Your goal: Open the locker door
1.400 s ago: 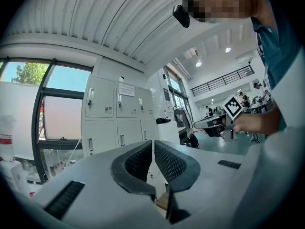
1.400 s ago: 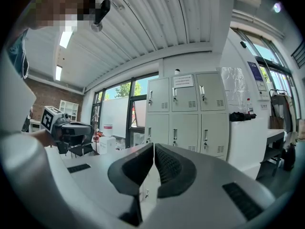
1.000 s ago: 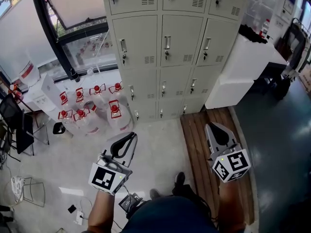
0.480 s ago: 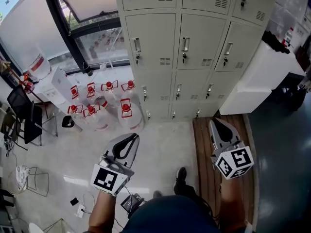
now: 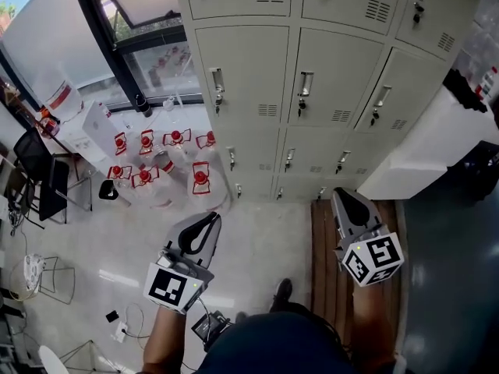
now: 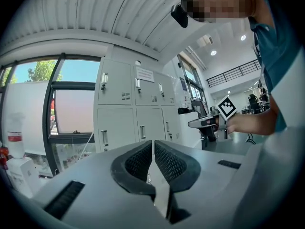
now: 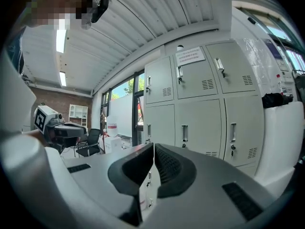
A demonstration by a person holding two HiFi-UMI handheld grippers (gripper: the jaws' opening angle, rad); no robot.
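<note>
Locker bank (image 5: 242, 61): standing with every compartment closed, nothing touching it.
Locker door (image 5: 335, 68): sitting shut in the bank's middle row, handle (image 5: 305, 84) and lock on its left edge; judging this the likely target, though the task is not saying which.
Left claw (image 5: 206, 221): hanging well short of the locker bank, tips pressed together, pinching nothing.
Right claw (image 5: 348, 199): hanging likewise, tips pressed together and empty.
Risk at the handle: arriving still unspread and skidding off instead of hooking it.
Risk underfoot: water jugs (image 5: 200, 179) crowding the foot of the locker bank on its window side and wooden boards (image 5: 321, 232) lying before its other end, inviting a stumble or a toppled jug.
Risk at the lock: tugging a door possibly locked, rocking the locker bank.
</note>
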